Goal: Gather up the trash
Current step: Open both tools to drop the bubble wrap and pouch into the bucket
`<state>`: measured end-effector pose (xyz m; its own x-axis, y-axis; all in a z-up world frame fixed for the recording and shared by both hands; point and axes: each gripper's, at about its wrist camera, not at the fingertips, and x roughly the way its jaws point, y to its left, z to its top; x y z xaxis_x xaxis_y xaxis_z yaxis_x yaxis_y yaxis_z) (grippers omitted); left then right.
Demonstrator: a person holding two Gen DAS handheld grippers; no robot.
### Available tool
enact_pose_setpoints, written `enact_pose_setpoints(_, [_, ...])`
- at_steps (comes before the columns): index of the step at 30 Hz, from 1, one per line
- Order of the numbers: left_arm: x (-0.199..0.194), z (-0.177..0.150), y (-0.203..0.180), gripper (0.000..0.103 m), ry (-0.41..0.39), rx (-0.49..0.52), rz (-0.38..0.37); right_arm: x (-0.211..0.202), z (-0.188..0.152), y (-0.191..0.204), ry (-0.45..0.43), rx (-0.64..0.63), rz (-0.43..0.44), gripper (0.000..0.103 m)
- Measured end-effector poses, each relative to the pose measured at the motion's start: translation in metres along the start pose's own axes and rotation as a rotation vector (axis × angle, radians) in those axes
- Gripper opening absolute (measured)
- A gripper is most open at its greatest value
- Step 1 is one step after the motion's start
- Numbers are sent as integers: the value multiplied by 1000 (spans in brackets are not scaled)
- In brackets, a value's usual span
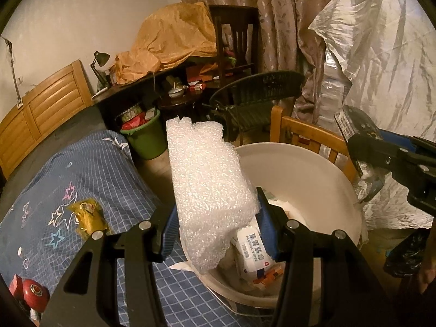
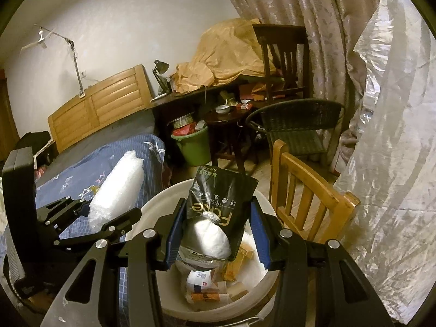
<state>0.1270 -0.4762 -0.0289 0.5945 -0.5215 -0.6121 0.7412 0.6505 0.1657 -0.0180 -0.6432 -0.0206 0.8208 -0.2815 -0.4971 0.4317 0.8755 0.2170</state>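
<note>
Both grippers are pinching trash over the white bucket [image 1: 313,169].

Left gripper [image 1: 218,231] is squeezing the foam sheet [image 1: 207,185], overhanging the near rim and risking falling onto the bed [image 1: 81,169]; right gripper [image 2: 215,234] is clamping the black tissue pack [image 2: 218,207], possibly spilling tissue.

white foam block [image 1: 209,190], black tissue pack [image 2: 220,207], green bucket [image 1: 145,140]

The room sat dim under warm light, a pale wall [image 2: 117,27] at twelve o'clock. A slatted wooden headboard [image 2: 100,109] leaned at ten, a desk lamp [image 2: 159,68] beside it. Patterned curtains [image 2: 313,13] hung at one o'clock, behind a dark wooden chair [image 2: 283,54]. A black wicker chair [image 2: 297,125] stood nearer, a light wooden chair [image 2: 308,204] at three.
</note>
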Motion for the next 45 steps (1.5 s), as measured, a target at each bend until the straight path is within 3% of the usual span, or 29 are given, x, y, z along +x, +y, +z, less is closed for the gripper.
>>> enact_pose_setpoints(34, [17,-5,7,50,36,-27,-8,25,13,14,19,-74,-2,47])
enact_pose_setpoints(37, [19,-4,8,55,40,-25,-9,25,17,15,14,-83,-3,51])
enact_pose_setpoints(38, [20,-3,9,66,45,-27,-4,26,19,15,14,-82,-5,55])
enact_pose_setpoints(39, [20,-3,10,70,48,-33,-3,27,19,14,11,-81,-7,56])
enact_pose_setpoints(45, [23,-4,10,71,58,-37,-5,29,20,10,19,-70,-7,57])
